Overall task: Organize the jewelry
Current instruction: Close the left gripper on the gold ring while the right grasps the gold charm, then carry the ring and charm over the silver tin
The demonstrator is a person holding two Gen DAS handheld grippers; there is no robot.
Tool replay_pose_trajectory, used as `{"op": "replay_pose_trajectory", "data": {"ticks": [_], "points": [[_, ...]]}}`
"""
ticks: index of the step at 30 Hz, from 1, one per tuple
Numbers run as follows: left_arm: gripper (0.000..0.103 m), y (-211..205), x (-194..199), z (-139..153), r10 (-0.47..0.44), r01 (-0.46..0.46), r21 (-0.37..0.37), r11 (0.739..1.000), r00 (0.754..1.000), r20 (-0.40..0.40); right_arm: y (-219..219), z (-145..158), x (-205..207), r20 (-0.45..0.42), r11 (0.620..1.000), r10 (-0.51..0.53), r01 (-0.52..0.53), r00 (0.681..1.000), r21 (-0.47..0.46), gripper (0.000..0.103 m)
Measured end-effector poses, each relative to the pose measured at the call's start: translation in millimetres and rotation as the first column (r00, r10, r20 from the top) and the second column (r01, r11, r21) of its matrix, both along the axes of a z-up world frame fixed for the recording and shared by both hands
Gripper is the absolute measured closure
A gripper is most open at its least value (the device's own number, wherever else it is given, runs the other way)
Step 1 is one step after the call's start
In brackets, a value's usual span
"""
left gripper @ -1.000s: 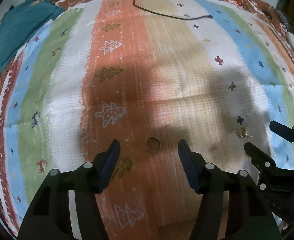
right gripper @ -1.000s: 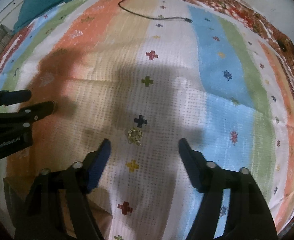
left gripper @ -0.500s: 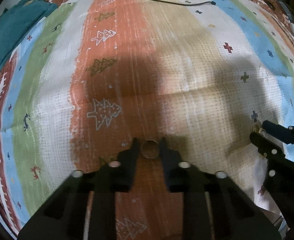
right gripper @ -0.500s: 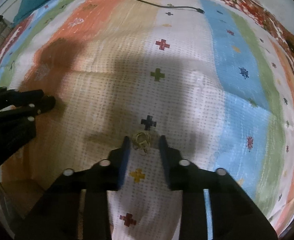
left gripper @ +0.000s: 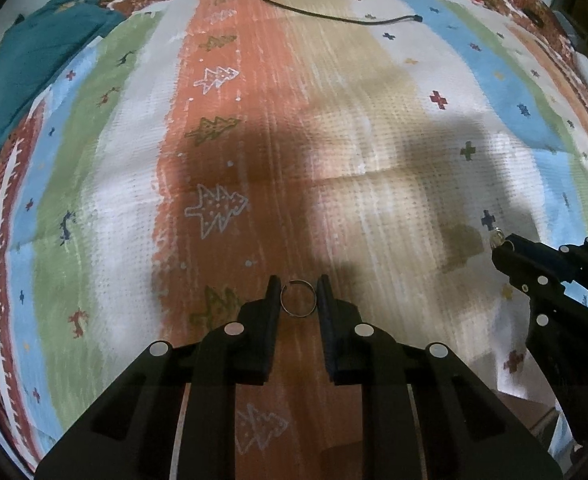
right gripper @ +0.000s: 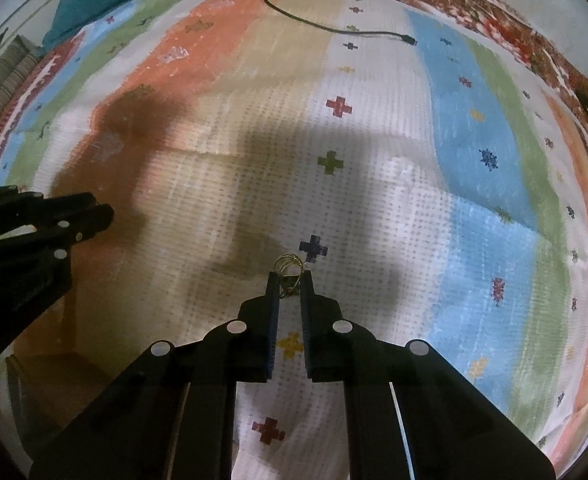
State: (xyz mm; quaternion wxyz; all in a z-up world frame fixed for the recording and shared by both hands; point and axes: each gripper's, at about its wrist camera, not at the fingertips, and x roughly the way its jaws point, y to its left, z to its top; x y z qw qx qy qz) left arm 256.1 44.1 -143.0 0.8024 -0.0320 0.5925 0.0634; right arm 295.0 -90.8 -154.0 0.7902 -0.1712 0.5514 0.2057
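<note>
ring (left gripper: 298,298): thin metal band, between the left gripper's fingertips, a pad against each side; over the orange stripe of the cloth; whether lifted or lying on the cloth cannot tell
earring (right gripper: 289,271): small gold wire hoops with a dangling bit, pinched between the right gripper's fingertips, loops poking out past the tips; just below a dark blue cross print; in the left view only a glint at the right gripper's tip (left gripper: 497,236)
left gripper (left gripper: 298,300): black, fingers drawn in narrow, clamped on the ring; in the right view it shows at the left edge (right gripper: 94,216), tips close together over the orange stripe
right gripper (right gripper: 289,280): black, fingers narrow, holding the earring; in the left view at the right edge (left gripper: 506,250), well apart from the left gripper
cloth (left gripper: 334,128): striped spread, orange, tan, white, blue, green bands; tree prints on the orange, small crosses on the white and blue; red patterned border at the far end; gripper shadows across the middle
cable (left gripper: 334,16): black, thin, lying at the far end of the cloth, plug end toward the blue stripe; also in right view (right gripper: 334,28)
teal fabric (left gripper: 42,64): bunched at the far left corner, partly off the cloth
</note>
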Motion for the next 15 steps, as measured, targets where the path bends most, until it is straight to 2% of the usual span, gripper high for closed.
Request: {"op": "replay_pose_trajectory", "data": {"ticks": [15], "points": [[0.085,-11.5,-28.0,49.4,-0.012,0.015,-0.025,1.000,0.994,0.105,-11.0,31.8,-27.5,0.048,0.999,0.000,-0.003,0.999,0.048,0.092]]}}
